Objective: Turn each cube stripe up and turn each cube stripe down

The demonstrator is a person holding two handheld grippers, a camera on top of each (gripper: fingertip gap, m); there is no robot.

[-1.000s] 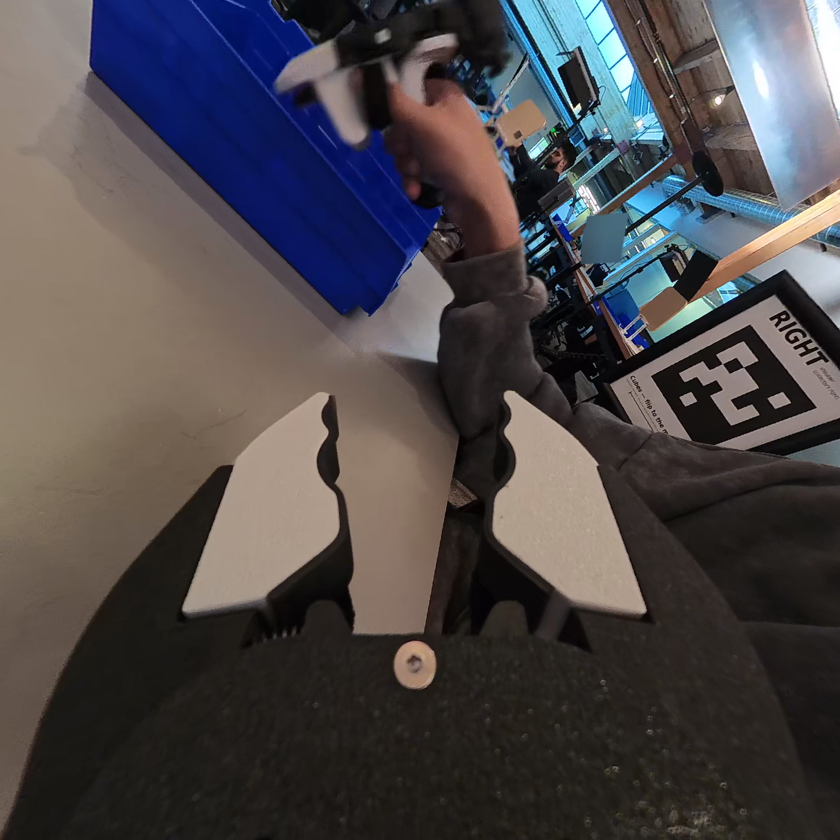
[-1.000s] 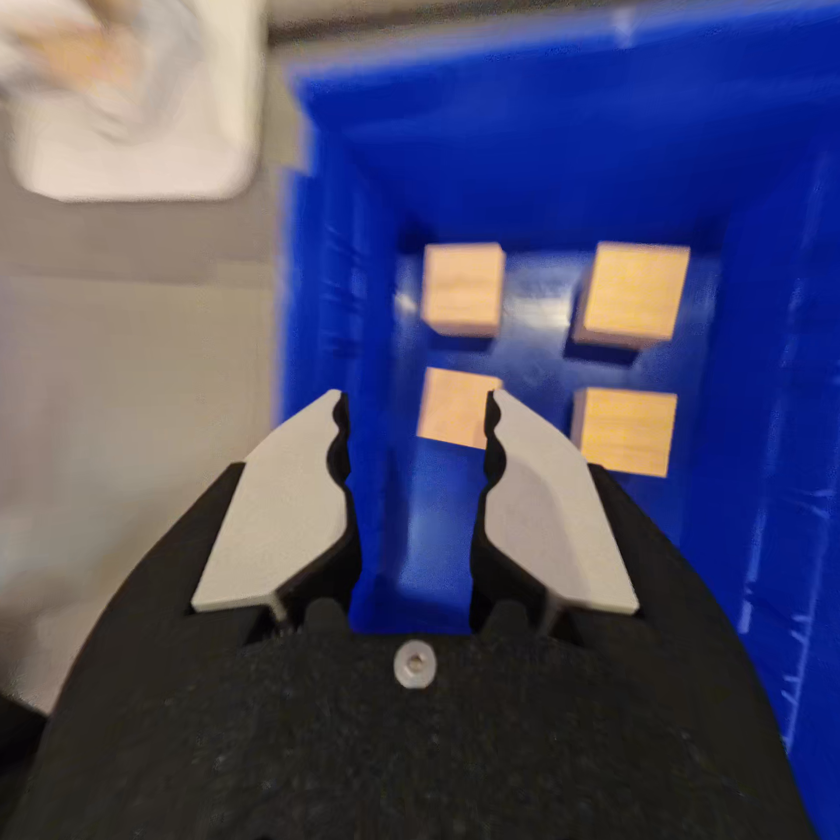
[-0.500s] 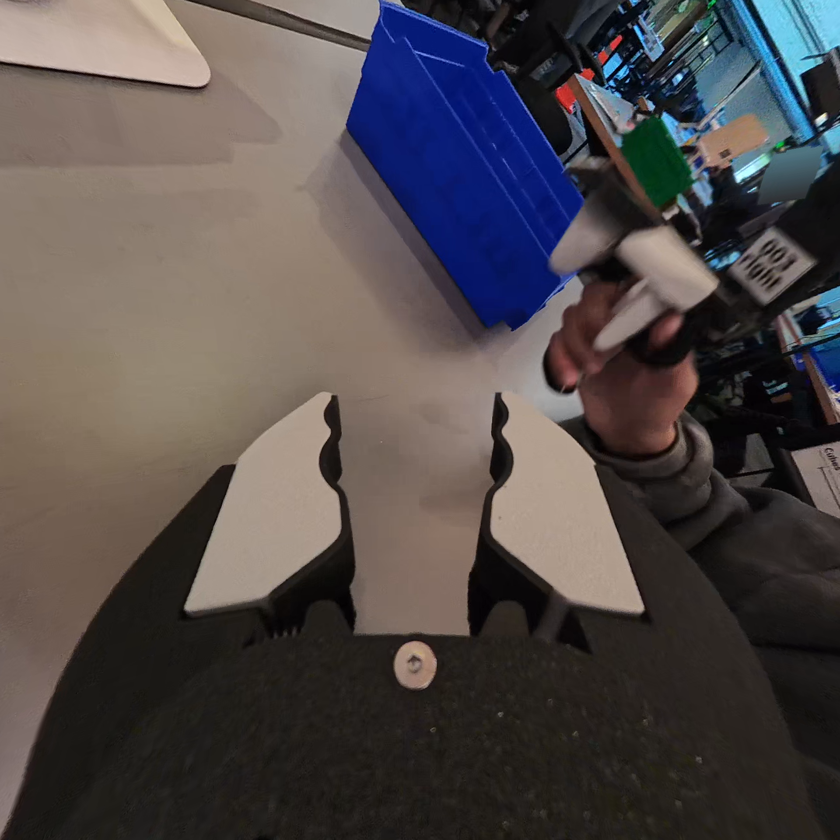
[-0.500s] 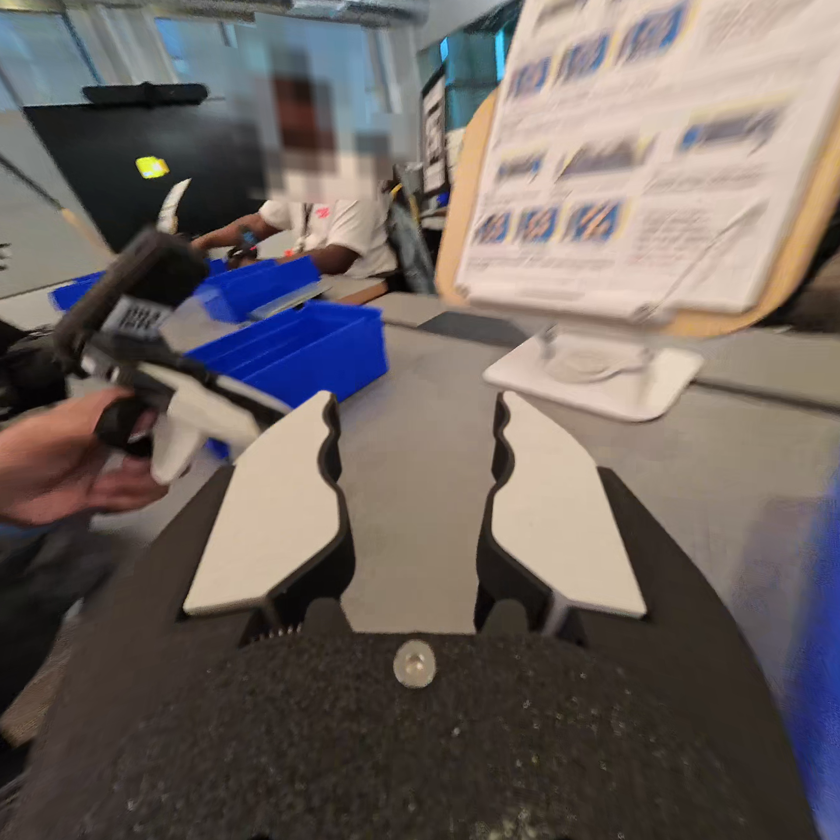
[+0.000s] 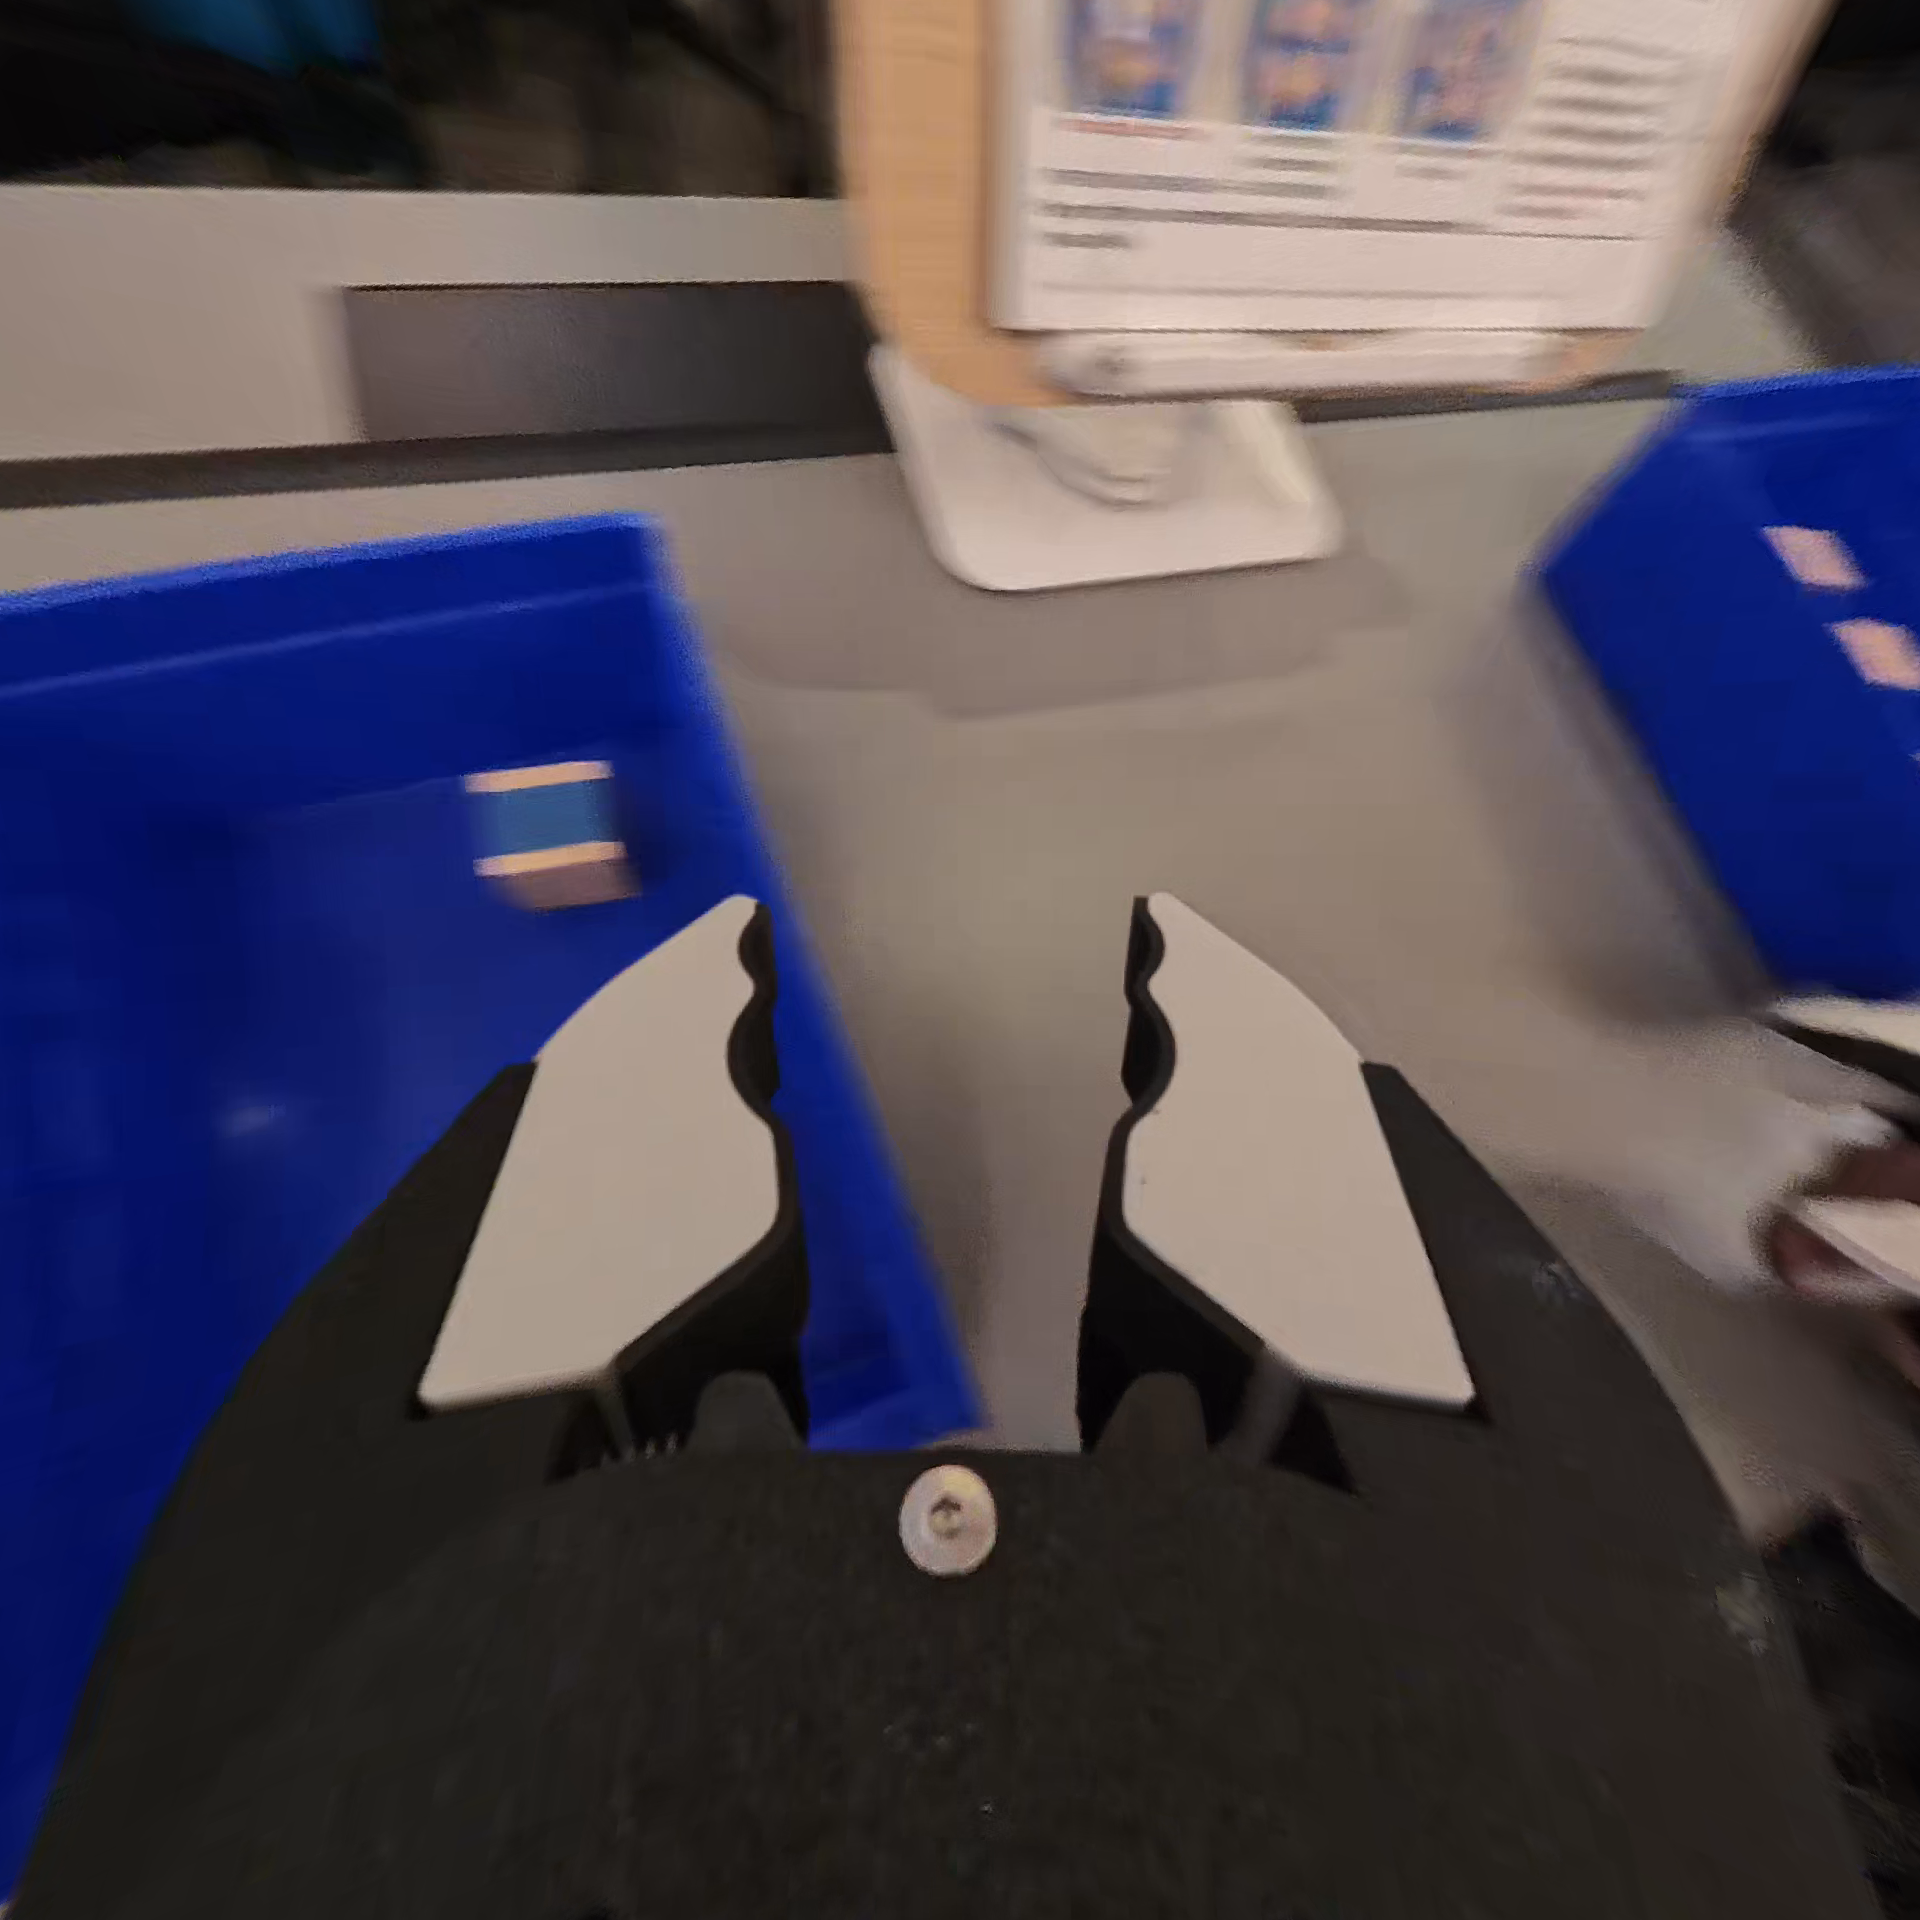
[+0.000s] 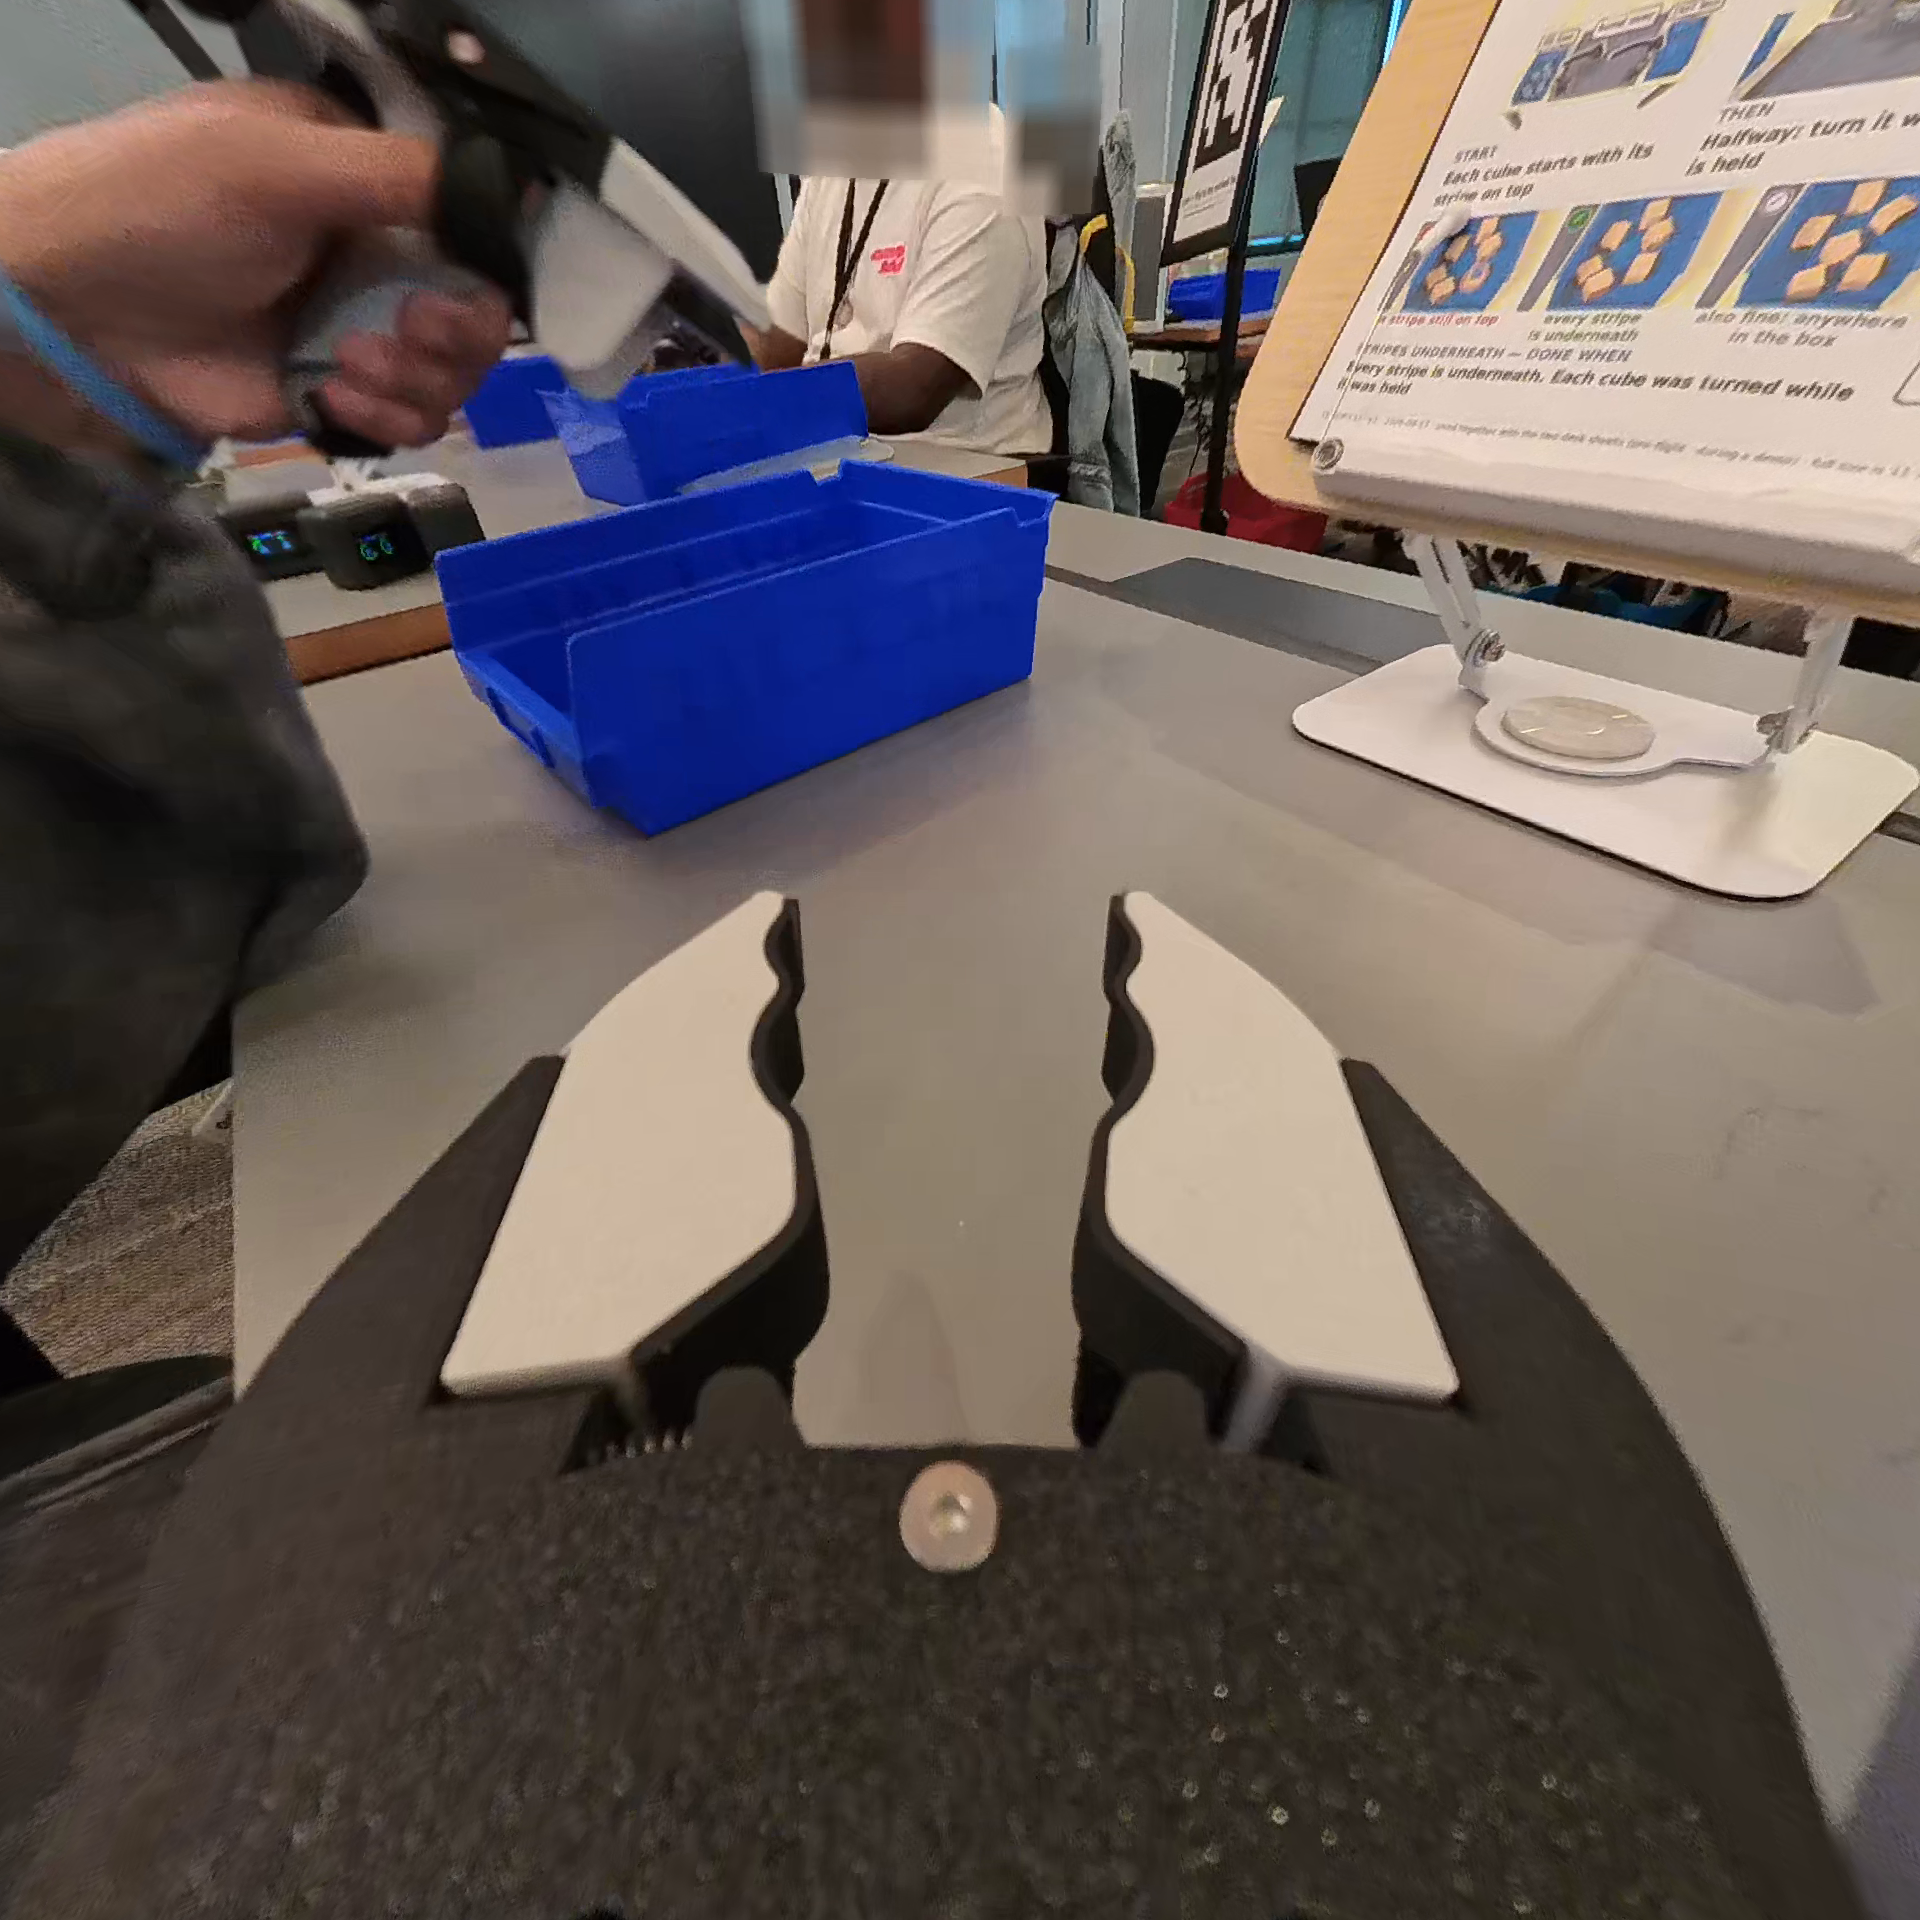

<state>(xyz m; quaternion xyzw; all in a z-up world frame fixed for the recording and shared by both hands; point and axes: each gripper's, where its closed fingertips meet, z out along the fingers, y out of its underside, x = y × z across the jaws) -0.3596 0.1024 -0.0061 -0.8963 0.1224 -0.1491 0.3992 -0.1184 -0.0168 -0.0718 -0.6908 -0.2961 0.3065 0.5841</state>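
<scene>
left gripper point(image 5: 948, 920) hangs over the smooth grey bench point(image 5: 987, 810), its pale grey fingers point(image 5: 644, 1143) spread wide with nothing between them. the left finger overlaps the near wall of a blue plastic bin point(image 5: 343, 665) on the left. inside that bin sits a wooden cube with a blue stripe across its top face point(image 5: 549, 831), blurred, lying beyond and left of the fingertips, not touched. a second blue plastic bin point(image 5: 1766, 727) shows at the right edge, its contents too smeared to read.

right gripper point(image 6: 948, 914) is low over bare bench, fingers point(image 6: 1247, 1143) equally wide and empty. ahead and to the left stands the blue bin, its inside hidden from this angle. a tilted instruction board on a white metal stand point(image 6: 1621, 769) sits at the far right. upper left, a hand point(image 6: 208, 260) grips the other gripper's handle, blurred.
</scene>
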